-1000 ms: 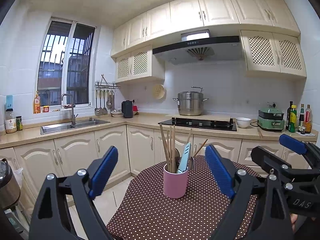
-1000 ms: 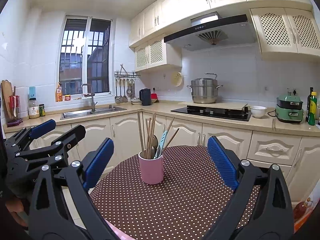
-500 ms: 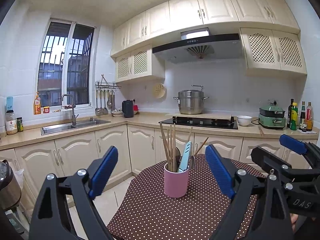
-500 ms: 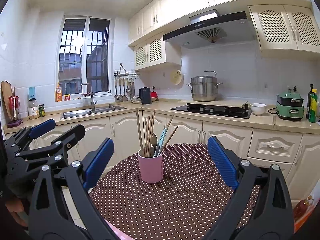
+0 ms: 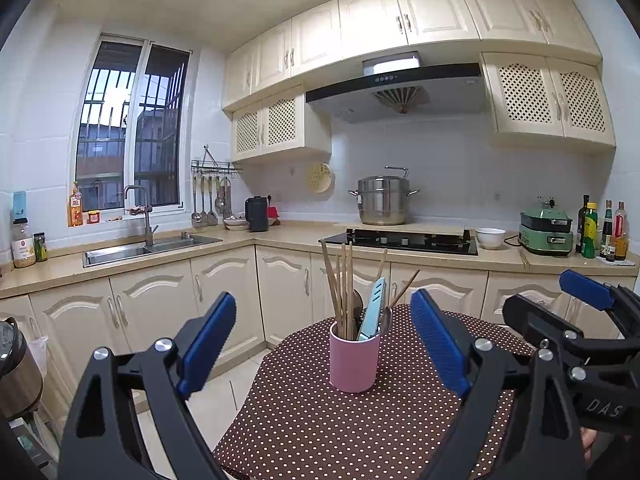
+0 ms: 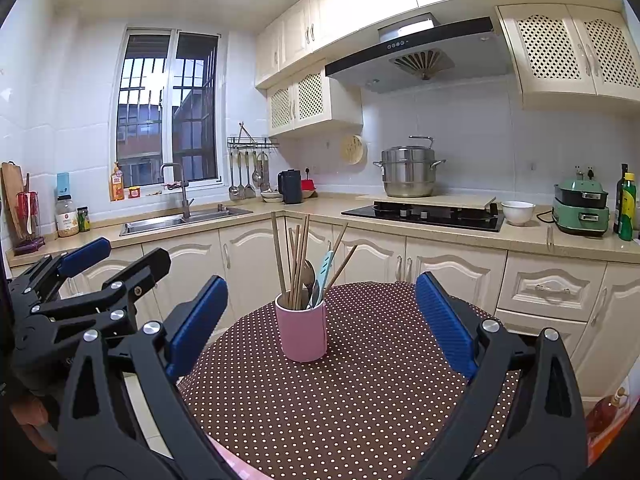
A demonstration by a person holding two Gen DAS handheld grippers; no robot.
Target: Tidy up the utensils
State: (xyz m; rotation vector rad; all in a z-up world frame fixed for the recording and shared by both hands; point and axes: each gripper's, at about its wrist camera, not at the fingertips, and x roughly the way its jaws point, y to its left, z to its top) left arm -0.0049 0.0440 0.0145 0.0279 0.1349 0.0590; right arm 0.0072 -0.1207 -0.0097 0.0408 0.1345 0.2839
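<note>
A pink cup (image 5: 354, 360) (image 6: 303, 332) stands upright on the round table with a brown polka-dot cloth (image 5: 320, 432) (image 6: 360, 400). It holds several wooden chopsticks (image 5: 344, 280) (image 6: 294, 256), a light blue utensil (image 5: 374, 304) (image 6: 325, 272) and metal spoons (image 6: 308, 276). My left gripper (image 5: 324, 344) is open and hovers in front of the cup, apart from it. My right gripper (image 6: 320, 328) is open too, framing the cup from nearer the table. Each gripper shows at the edge of the other's view.
Cream cabinets and a counter wrap the room behind the table, with a sink (image 5: 148, 246), a black hob (image 5: 400, 240), a steel pot (image 5: 382, 206), a white bowl (image 5: 490, 237), a green appliance (image 5: 546, 232) and bottles (image 5: 600, 232). A cooker (image 5: 16, 364) stands low at left.
Both grippers have risen a little and edged slightly toward the cup, which sits a bit lower in both views. Both stay open and the cup has not moved.
</note>
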